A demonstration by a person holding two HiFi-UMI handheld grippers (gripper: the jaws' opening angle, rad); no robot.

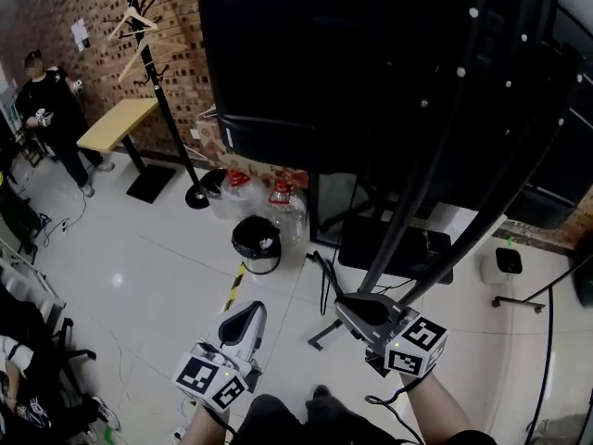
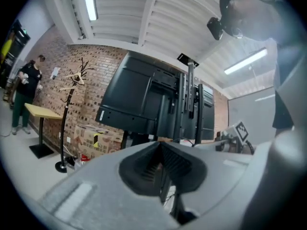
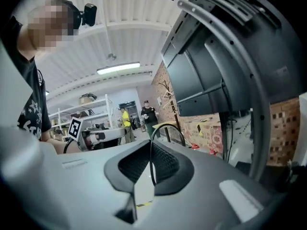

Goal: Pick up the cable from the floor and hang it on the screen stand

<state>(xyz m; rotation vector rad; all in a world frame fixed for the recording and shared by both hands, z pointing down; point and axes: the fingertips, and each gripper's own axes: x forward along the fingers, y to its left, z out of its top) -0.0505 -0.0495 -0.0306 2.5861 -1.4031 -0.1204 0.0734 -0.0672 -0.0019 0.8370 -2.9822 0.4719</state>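
Observation:
A big black screen [image 1: 352, 63] on a dark tubular stand [image 1: 435, 184] fills the upper head view, seen from behind. My right gripper [image 1: 345, 306] hovers low by the foot of the stand, shut on a thin black cable [image 1: 324, 272] that trails down to the floor. In the right gripper view the cable [image 3: 168, 126] loops up out of the pressed jaws [image 3: 151, 150], with the stand's tubes [image 3: 240, 75] close on the right. My left gripper [image 1: 248, 311] hangs further left over the floor. Its jaws [image 2: 160, 150] meet with nothing between them and point at the screen [image 2: 139, 99].
A black bin [image 1: 257, 239] and water bottles [image 1: 283, 202] stand on the floor left of the stand. A coat rack [image 1: 157, 82], a wooden table [image 1: 116, 123] and a person [image 1: 51, 109] are at the far left. A white device [image 1: 505, 262] sits at the right.

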